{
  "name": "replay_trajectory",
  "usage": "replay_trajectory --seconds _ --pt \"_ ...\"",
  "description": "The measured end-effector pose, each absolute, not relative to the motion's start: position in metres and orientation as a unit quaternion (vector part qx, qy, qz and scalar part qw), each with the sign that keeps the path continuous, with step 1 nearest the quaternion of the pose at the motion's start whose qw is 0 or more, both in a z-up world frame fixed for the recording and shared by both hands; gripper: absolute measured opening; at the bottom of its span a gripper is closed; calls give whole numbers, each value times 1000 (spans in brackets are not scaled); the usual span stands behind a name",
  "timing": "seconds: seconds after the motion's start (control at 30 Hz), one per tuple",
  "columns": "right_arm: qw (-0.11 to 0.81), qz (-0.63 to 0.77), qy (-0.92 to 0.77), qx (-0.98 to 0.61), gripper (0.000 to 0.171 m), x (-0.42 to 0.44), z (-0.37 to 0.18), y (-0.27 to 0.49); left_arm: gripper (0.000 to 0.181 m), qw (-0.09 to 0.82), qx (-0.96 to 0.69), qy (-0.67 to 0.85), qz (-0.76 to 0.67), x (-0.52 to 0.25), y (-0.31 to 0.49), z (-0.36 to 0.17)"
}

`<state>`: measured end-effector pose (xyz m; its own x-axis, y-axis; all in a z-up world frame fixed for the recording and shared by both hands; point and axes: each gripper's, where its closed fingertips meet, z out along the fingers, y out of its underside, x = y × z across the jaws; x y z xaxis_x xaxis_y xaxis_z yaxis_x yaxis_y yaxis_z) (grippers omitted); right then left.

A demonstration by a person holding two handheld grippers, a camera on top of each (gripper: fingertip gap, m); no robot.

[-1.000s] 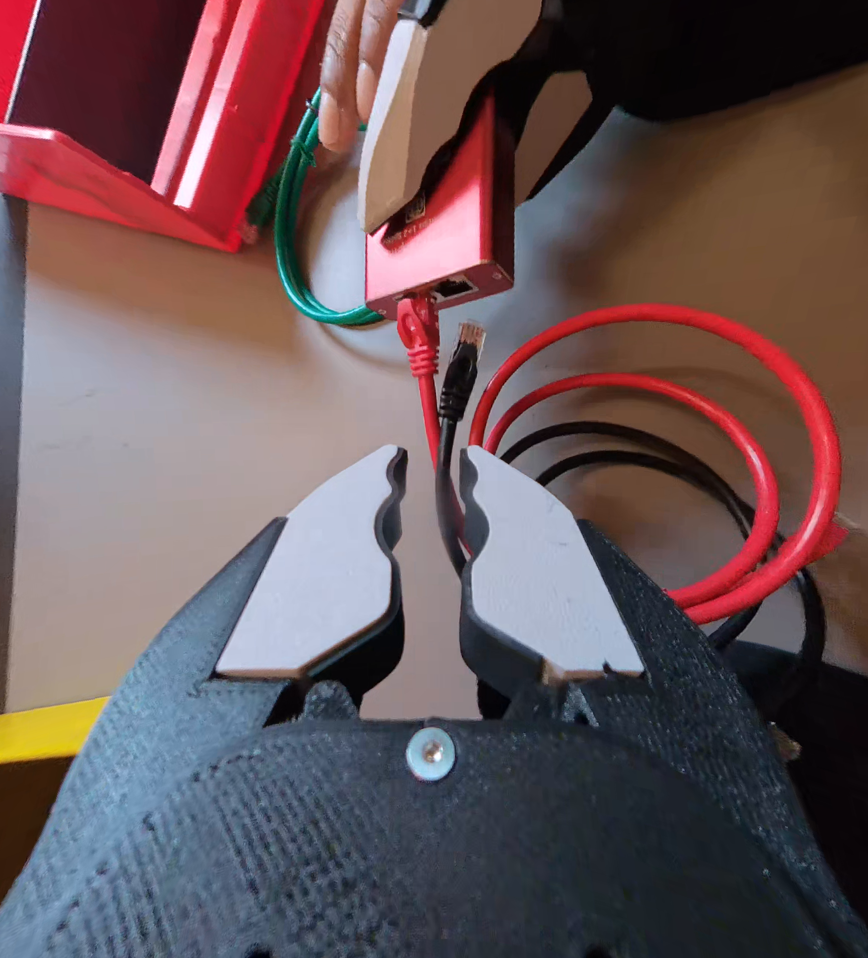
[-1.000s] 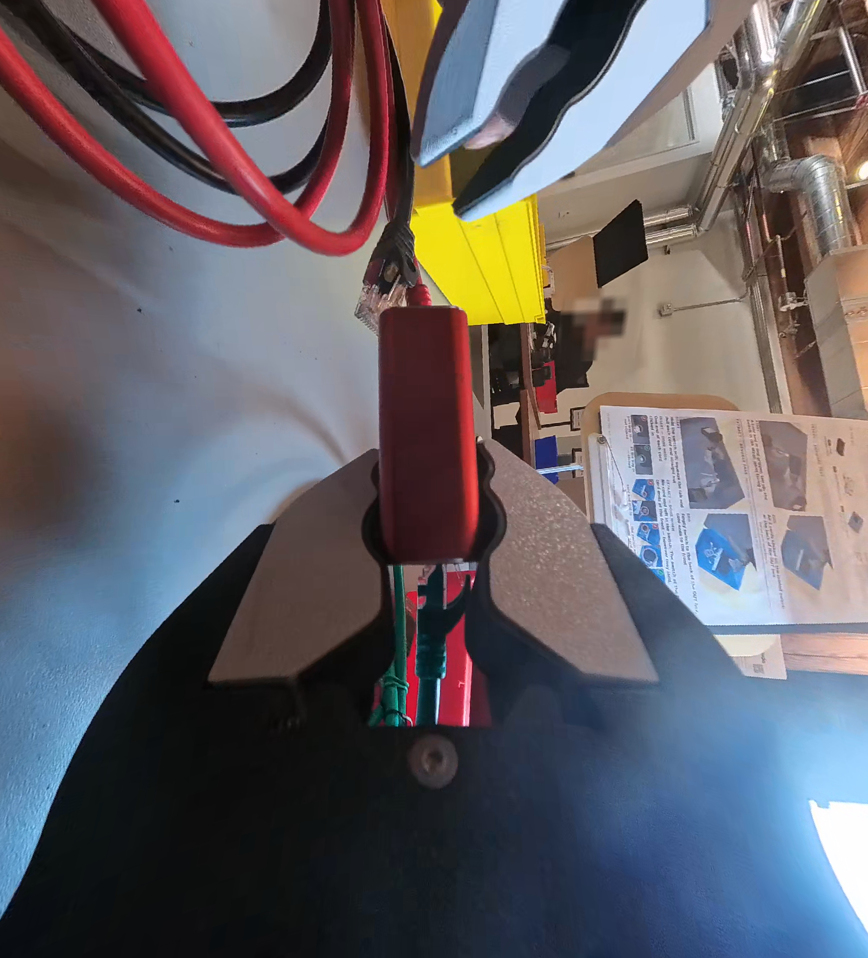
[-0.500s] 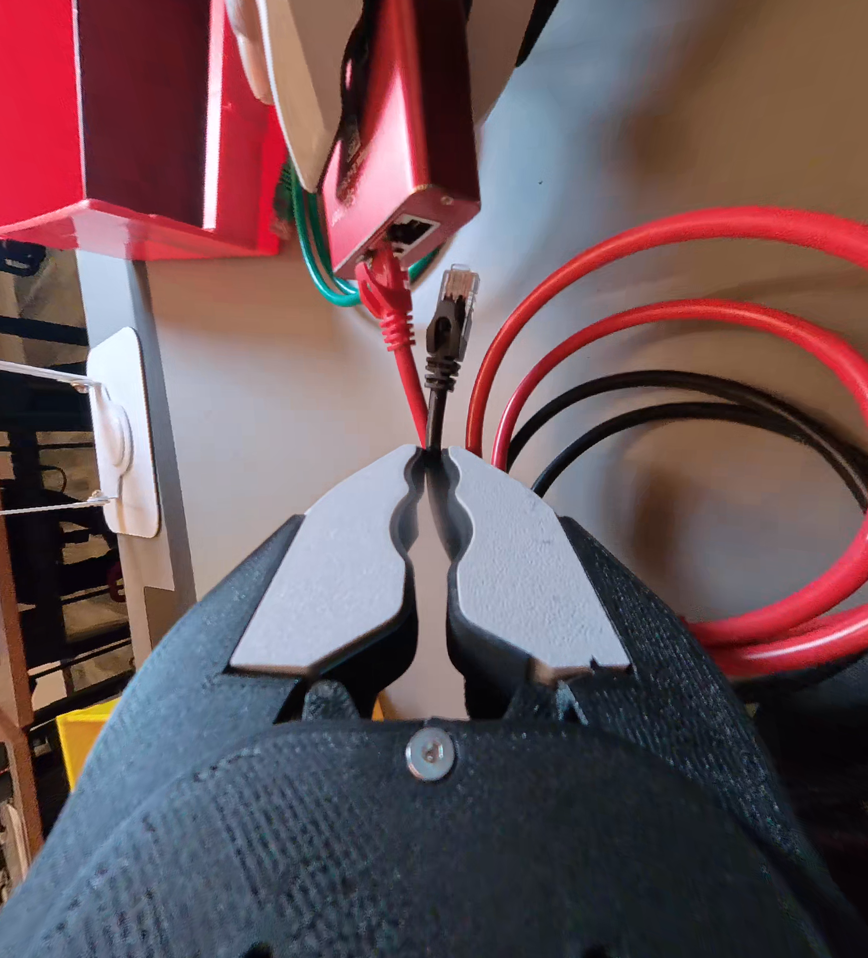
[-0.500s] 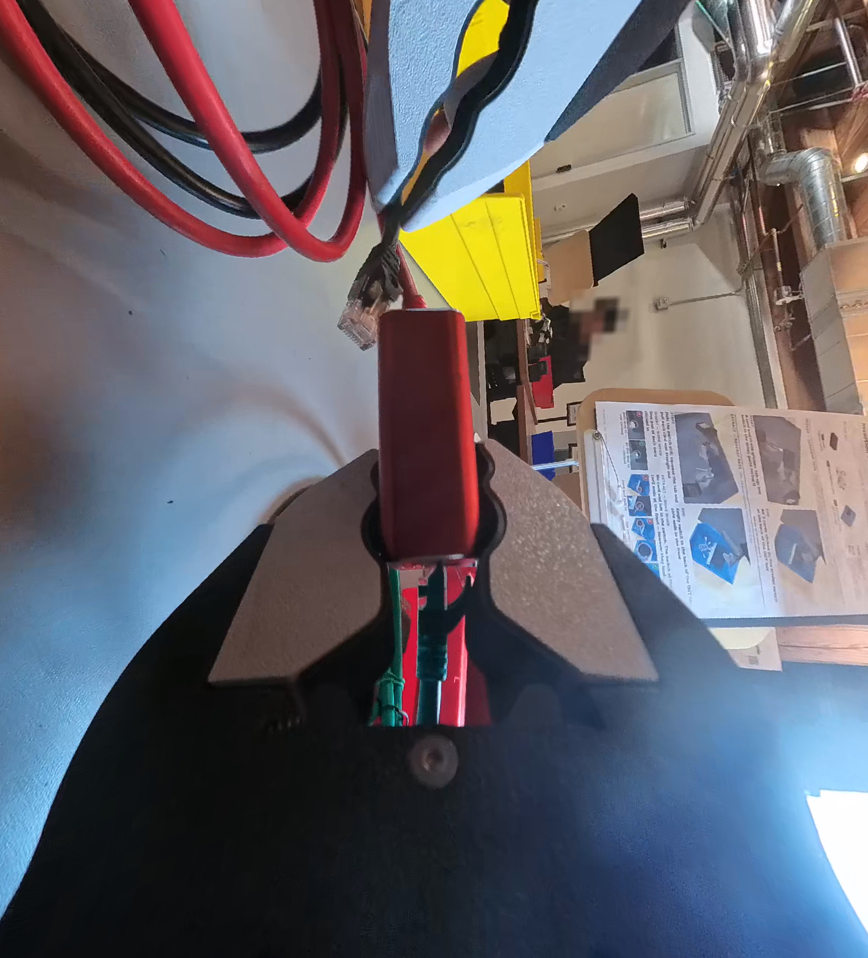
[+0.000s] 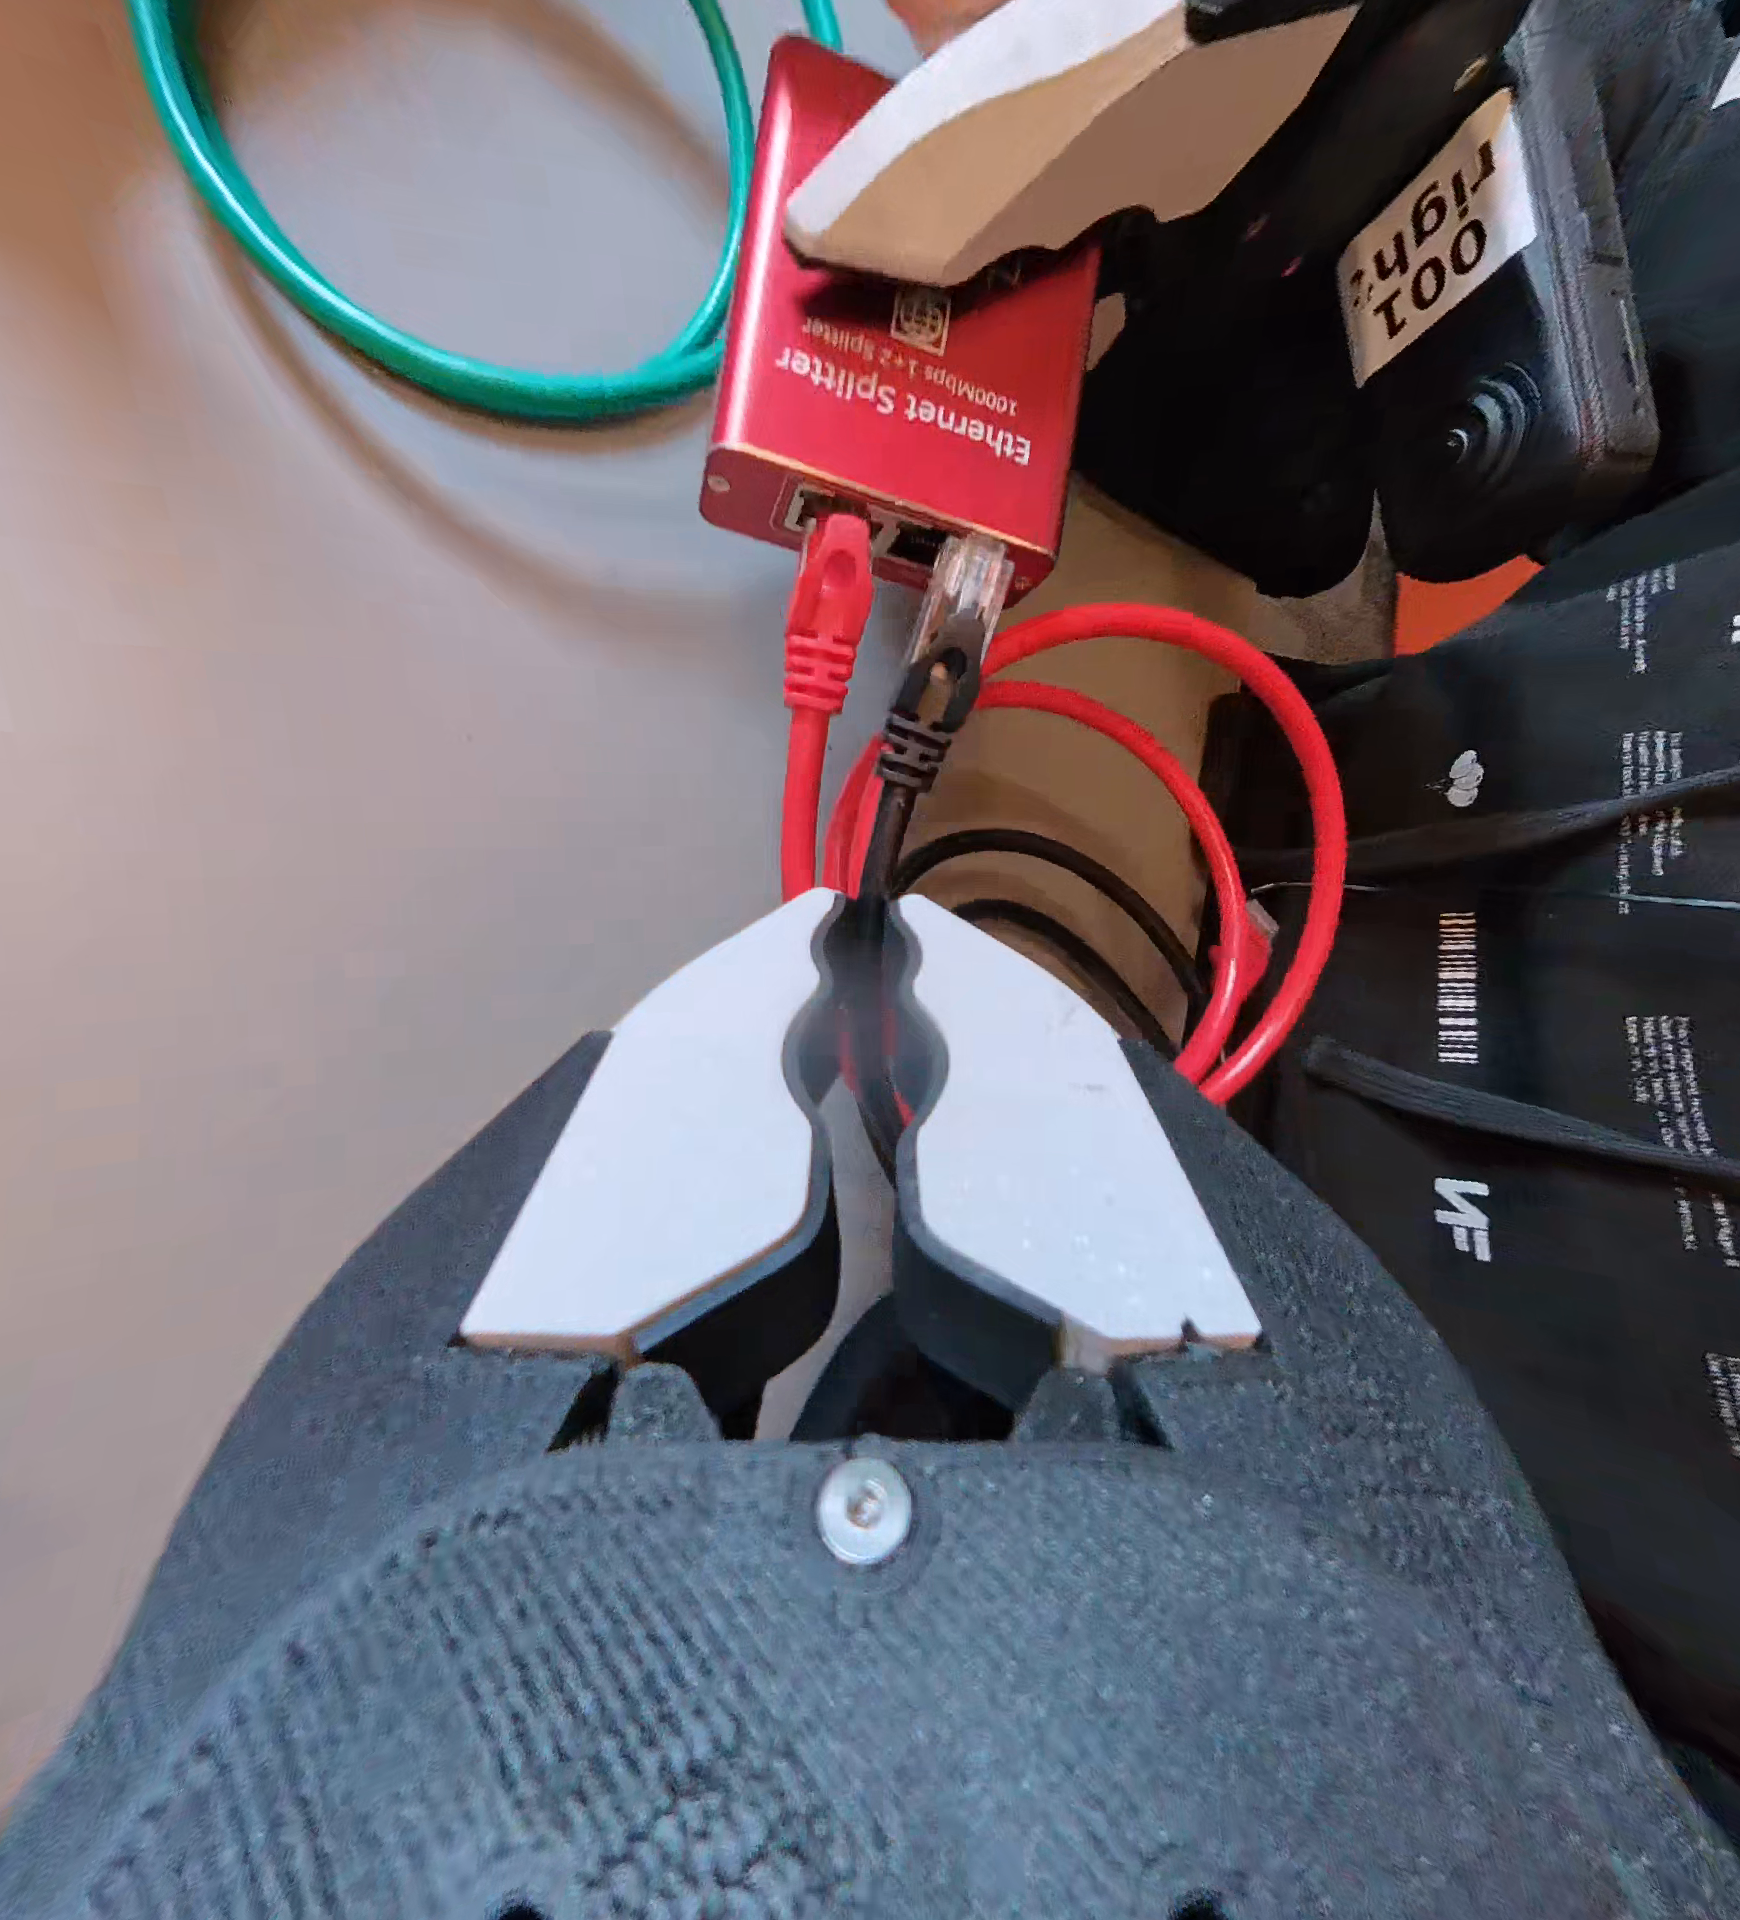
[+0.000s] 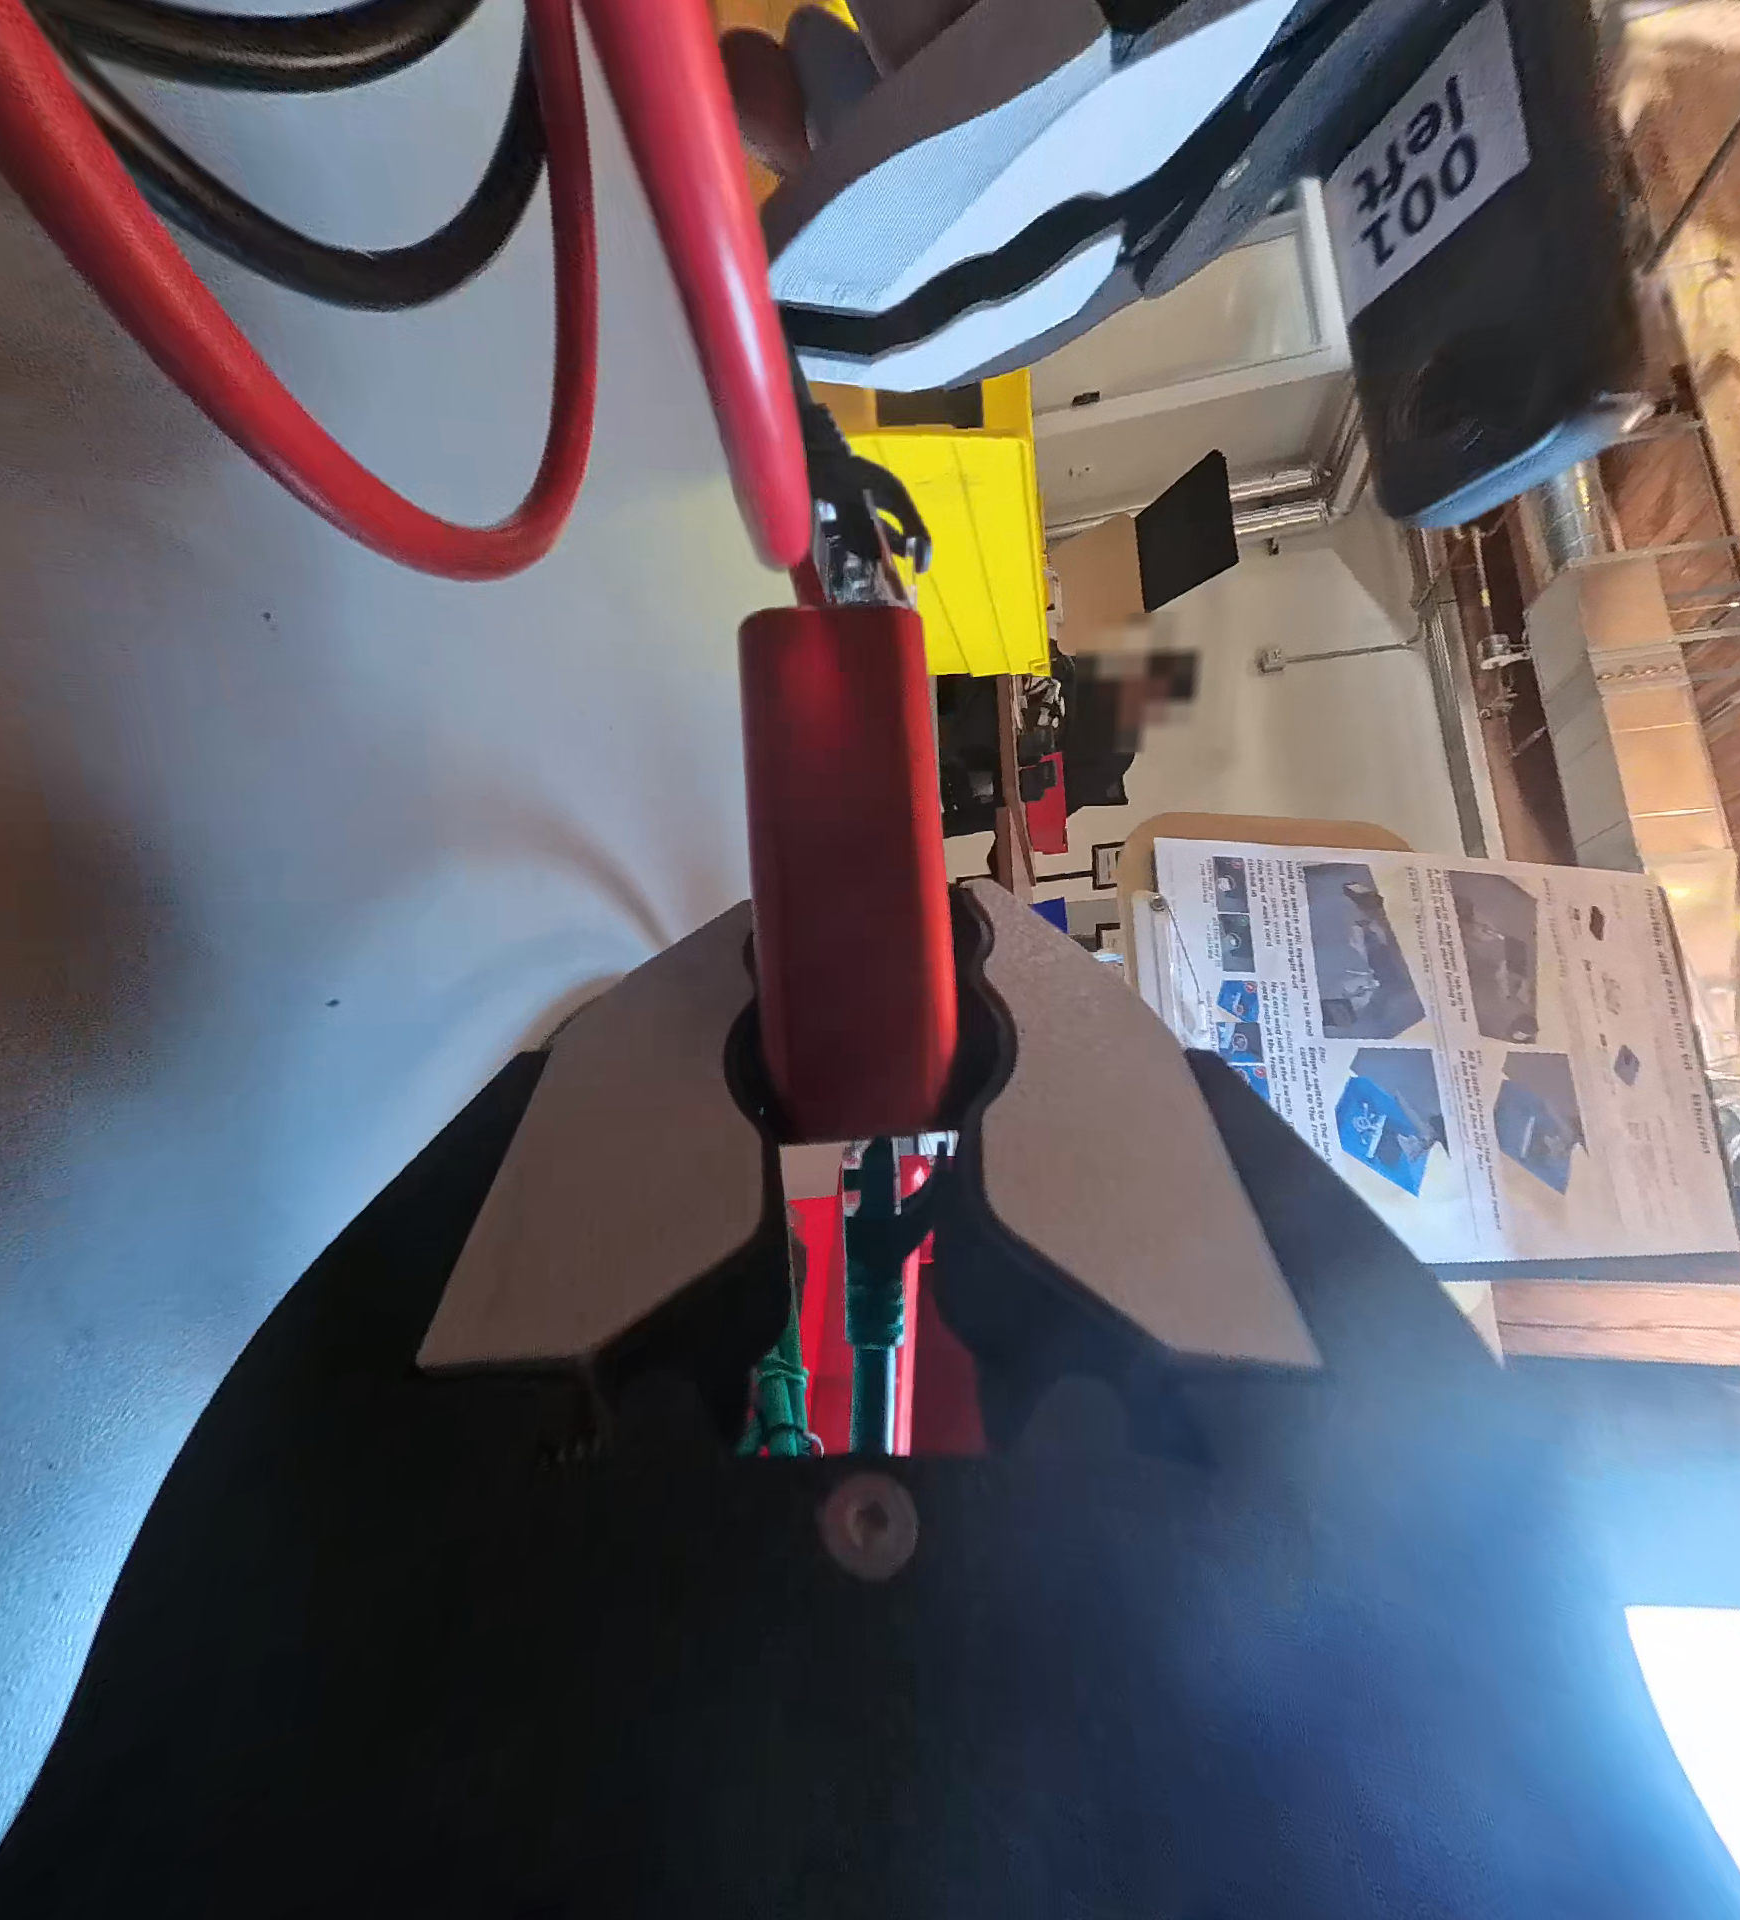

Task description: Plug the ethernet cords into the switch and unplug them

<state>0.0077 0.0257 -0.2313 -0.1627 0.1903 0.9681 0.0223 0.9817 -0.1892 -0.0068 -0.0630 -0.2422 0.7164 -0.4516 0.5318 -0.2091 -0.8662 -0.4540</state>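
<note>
My right gripper (image 6: 861,935) is shut on the red switch (image 6: 845,862) and holds it above the table. It also shows in the left wrist view, where the switch (image 5: 897,374) faces me with its ports. A red cord's plug (image 5: 830,613) sits in the left port. My left gripper (image 5: 864,914) is shut on the black cord (image 5: 892,821). Its clear plug (image 5: 968,587) touches the mouth of the right port. A green cord (image 6: 871,1299) is plugged into the switch's back end.
The red cord (image 5: 1250,831) and black cord loop beside a person's dark printed garment (image 5: 1624,1039). The green cord (image 5: 450,353) loops on the beige table (image 5: 274,831). A yellow bin (image 6: 959,520) and a printed sheet (image 6: 1417,1049) lie beyond the table. My hands' fingertips stand some 9 cm from each other.
My left gripper closed on the black cord, then carried its plug up to the switch's right port. The switch has come closer and turned its top face toward the left camera.
</note>
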Motion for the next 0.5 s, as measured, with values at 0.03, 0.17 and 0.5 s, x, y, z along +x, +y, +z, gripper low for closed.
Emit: replay_trajectory --seconds 0.03,0.17,0.5 --pt "642 63 -761 -69 29 8 -233 26 5 174 -910 173 -336 -7 -63 -245" --pt "641 50 -764 -59 30 7 -236 24 6 147 -911 142 -358 -8 -65 -251" --pt "642 33 -765 -42 30 7 -236 19 5 99 -919 137 -355 -6 -70 -256"
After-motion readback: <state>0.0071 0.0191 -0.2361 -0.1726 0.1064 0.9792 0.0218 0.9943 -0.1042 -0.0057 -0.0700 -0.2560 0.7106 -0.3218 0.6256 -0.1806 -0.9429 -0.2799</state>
